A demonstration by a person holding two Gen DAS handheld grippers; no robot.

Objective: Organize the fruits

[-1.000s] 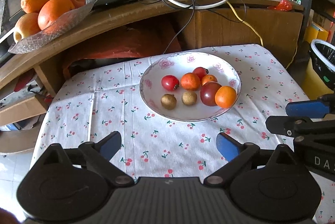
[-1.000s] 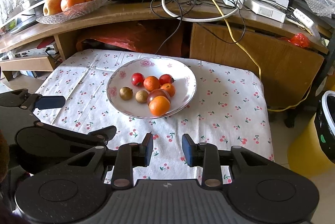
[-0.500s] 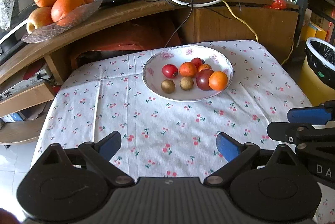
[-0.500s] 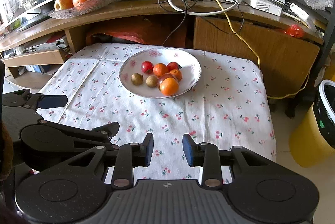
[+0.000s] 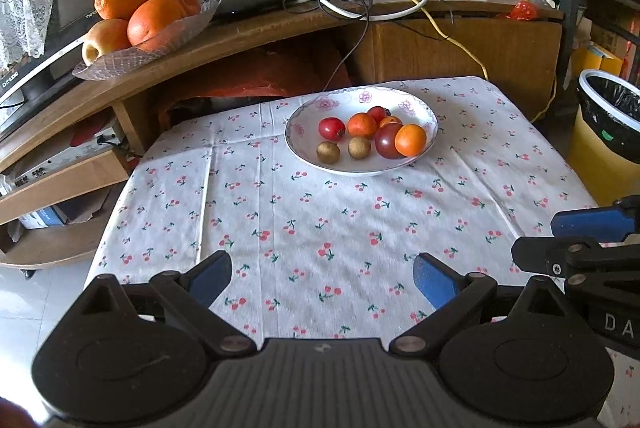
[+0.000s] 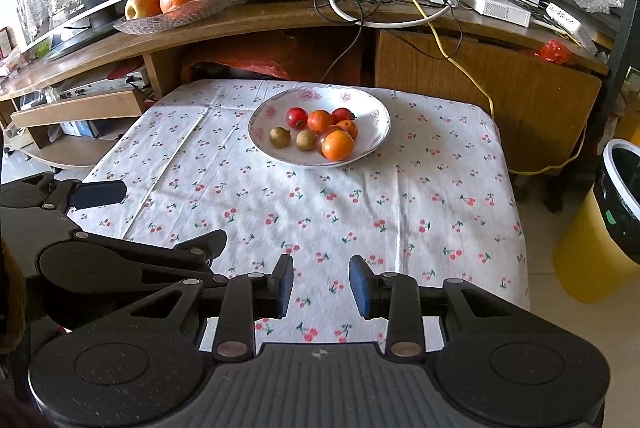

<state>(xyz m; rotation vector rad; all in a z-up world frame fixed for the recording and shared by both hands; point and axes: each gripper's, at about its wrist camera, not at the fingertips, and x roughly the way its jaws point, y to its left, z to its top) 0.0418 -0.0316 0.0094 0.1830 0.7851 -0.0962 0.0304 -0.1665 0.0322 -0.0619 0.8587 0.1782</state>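
Well ahead of both empty grippers (image 6: 320, 284), fruit plate (image 6: 376, 136)

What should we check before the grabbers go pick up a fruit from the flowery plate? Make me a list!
1. Left gripper open and empty: ok, its blue pads stand wide apart.
2. Right gripper open and empty: ok, though its gap is narrower.
3. Plate sits fully on the cherry tablecloth: ok.
4. Fruits in the plate easy to see: ok; the front orange fruit is nearest.
5. Room around that fruit for fingers: not ok, it touches the dark red fruit beside it.
6. Path from grippers to plate free of things: ok.
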